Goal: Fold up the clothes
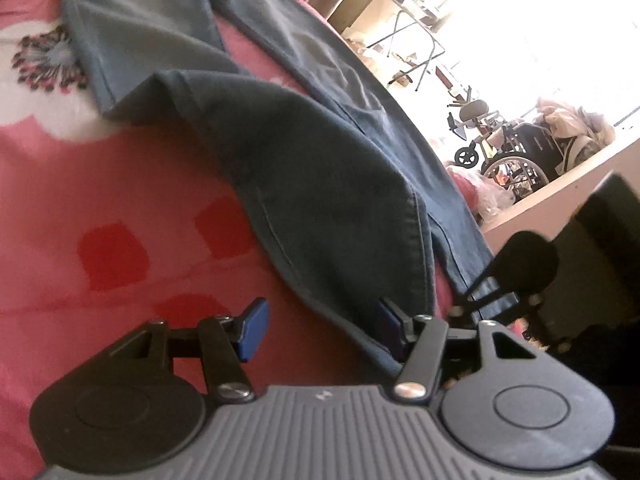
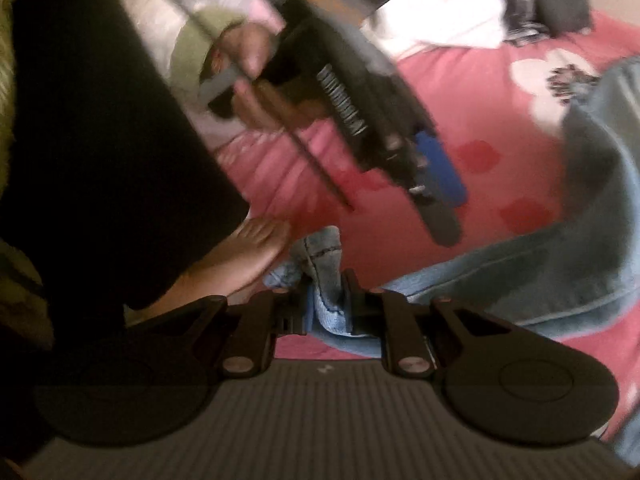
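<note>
Left wrist view. My left gripper (image 1: 320, 326) stands with its pads wide apart, nothing between them. The jeans (image 1: 312, 184) lie on the pink flowered bedspread (image 1: 100, 184), ahead and to the right of this gripper. Their long axis runs from the far upper left down to the near right. One leg is doubled back, its folded edge draped beside my right-hand blue pad (image 1: 390, 326); whether cloth and pad touch, I cannot tell. The denim is dark blue-grey, faded at the far panel, loosely laid with soft ridges.

Right wrist view. My right gripper (image 2: 322, 300) is clamped on a hem or corner of the jeans (image 2: 560, 256), the pale stitched edge bunched upright between the fingers. From that grip the cloth trails off to the right across the bedspread (image 2: 460, 92). The left gripper (image 2: 432, 184) hovers above the bedspread beyond, blurred. A bare foot (image 2: 240, 252) rests just left of the held hem.

Judgement: the right arm has the cloth; the left is nearest the doubled leg.
</note>
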`<state>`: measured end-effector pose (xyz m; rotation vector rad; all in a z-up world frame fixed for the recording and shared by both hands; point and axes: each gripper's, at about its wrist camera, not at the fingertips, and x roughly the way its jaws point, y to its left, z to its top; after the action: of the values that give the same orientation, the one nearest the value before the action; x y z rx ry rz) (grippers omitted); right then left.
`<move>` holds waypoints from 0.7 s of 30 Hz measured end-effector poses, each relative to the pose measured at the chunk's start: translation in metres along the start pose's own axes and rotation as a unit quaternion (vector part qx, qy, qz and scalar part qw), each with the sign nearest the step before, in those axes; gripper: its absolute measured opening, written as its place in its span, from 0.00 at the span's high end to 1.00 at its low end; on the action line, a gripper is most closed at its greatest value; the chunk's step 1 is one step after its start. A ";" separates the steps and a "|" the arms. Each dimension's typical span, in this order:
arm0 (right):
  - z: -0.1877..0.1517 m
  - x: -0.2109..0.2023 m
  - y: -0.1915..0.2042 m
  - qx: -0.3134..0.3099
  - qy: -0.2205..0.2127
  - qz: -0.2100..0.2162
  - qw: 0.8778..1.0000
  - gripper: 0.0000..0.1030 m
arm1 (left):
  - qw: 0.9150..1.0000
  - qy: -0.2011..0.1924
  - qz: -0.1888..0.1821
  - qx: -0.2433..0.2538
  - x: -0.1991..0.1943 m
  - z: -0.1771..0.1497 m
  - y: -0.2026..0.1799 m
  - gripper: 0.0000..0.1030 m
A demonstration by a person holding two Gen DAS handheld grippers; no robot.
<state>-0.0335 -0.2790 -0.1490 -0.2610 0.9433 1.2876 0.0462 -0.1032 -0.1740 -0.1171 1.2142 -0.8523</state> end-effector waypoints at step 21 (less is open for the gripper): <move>-0.065 -0.036 -0.063 0.388 -0.109 0.008 0.915 0.34 | 0.997 0.043 -0.058 -0.023 -0.001 -0.041 -0.004 0.39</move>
<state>-0.0060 -0.3657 -0.1836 0.5034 1.1835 0.8432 0.0089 -0.0908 -0.1867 -0.1913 1.3178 -0.9397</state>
